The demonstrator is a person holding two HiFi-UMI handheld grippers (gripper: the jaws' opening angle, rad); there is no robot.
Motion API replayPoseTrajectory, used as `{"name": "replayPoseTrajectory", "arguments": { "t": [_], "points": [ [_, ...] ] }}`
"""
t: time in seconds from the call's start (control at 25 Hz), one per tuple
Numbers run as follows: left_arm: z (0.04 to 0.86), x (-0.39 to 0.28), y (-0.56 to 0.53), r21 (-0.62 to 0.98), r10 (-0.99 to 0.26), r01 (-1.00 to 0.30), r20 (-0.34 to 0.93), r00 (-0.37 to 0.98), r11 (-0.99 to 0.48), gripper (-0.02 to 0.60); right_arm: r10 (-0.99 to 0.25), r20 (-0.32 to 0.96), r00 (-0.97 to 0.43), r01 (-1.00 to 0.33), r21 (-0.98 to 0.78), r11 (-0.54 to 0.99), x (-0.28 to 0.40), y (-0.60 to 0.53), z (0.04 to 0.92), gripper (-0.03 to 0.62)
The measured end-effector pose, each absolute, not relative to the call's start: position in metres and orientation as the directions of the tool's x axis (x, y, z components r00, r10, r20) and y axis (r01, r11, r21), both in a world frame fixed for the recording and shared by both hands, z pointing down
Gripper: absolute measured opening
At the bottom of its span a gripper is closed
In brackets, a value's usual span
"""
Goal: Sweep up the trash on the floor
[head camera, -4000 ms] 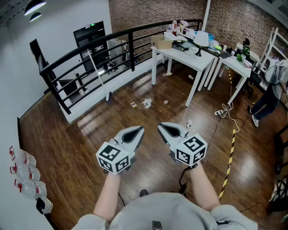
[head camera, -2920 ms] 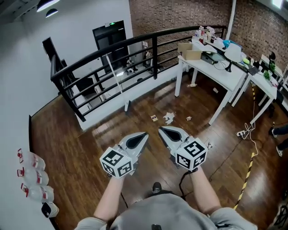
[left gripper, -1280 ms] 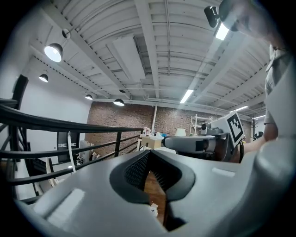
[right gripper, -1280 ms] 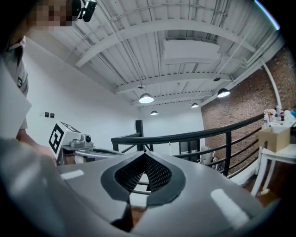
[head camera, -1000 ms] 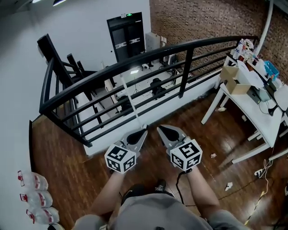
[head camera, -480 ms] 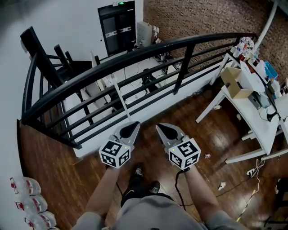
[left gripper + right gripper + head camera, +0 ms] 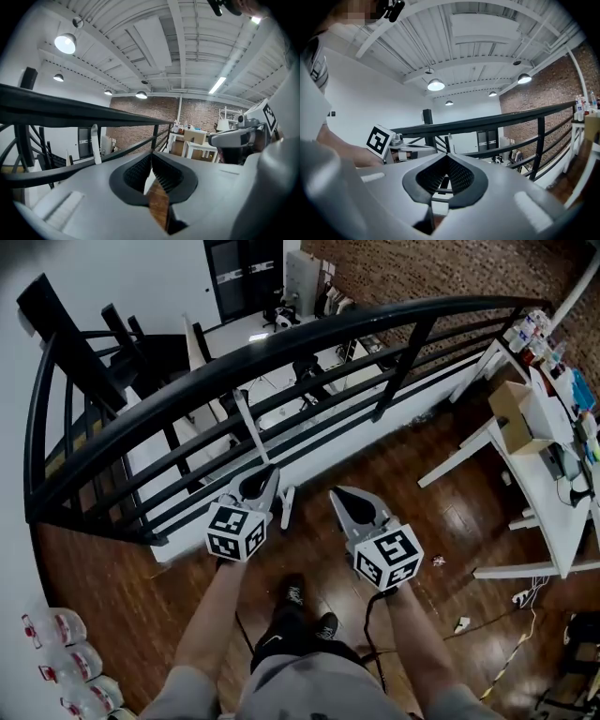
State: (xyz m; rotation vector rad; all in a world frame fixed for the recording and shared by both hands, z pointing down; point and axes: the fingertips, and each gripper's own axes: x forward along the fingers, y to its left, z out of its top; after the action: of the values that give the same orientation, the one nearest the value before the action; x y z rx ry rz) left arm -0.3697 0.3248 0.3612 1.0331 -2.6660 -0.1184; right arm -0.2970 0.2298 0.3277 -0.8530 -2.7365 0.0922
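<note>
The railing (image 7: 281,338) is nearer than before, with a white handle (image 7: 245,418) just ahead of the left gripper (image 7: 262,476). That gripper and the right gripper (image 7: 341,496) are clenched and empty.

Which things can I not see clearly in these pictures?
- White handle against the railing: head view; the left claw covers its lower part, so broom or dustpan is unclear.
- Floor scraps: head view; too small to identify.
- Things on the white desk: head view; cut off by the right edge.
- Bottles: head view; cut by the lower-left corner.
</note>
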Motion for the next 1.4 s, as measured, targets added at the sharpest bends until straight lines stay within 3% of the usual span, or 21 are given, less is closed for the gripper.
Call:
{"name": "replayPoseTrajectory", "arguments": {
  "t": [0.44, 0.68, 0.92, 1.04, 1.12, 1.4],
  "points": [
    [0.454, -0.510, 0.364, 0.141, -0.488, -0.472, 0.378, -0.787, 0.870, 0.244, 0.539, 0.307, -0.785, 0.497, -0.209, 0.842, -0.345, 0.226, 0.374, 0.000],
    [0.486, -0.548, 0.377, 0.132, -0.415, -0.399, 0.424, -0.805, 0.908, 0.296, 0.506, 0.345, -0.790, 0.455, -0.222, 0.862, -0.350, 0.214, 0.391, 0.000],
    [0.495, -0.568, 0.371, 0.134, -0.426, -0.410, 0.425, -0.799, 0.902, 0.290, 0.477, 0.380, -0.793, 0.419, -0.230, 0.878, -0.346, 0.202, 0.403, 0.000],
    [0.497, -0.572, 0.370, 0.118, -0.428, -0.420, 0.431, -0.795, 0.900, 0.200, 0.465, 0.391, -0.795, 0.405, -0.229, 0.885, -0.343, 0.198, 0.406, 0.000],
    [0.496, -0.571, 0.368, 0.116, -0.440, -0.435, 0.430, -0.788, 0.893, 0.091, 0.454, 0.397, -0.797, 0.394, -0.228, 0.891, -0.340, 0.196, 0.407, 0.000],
    [0.488, -0.547, 0.337, 0.137, -0.534, -0.530, 0.417, -0.736, 0.837, 0.084, 0.429, 0.404, -0.808, 0.363, -0.232, 0.902, -0.330, 0.185, 0.405, 0.000]
  ]
}}
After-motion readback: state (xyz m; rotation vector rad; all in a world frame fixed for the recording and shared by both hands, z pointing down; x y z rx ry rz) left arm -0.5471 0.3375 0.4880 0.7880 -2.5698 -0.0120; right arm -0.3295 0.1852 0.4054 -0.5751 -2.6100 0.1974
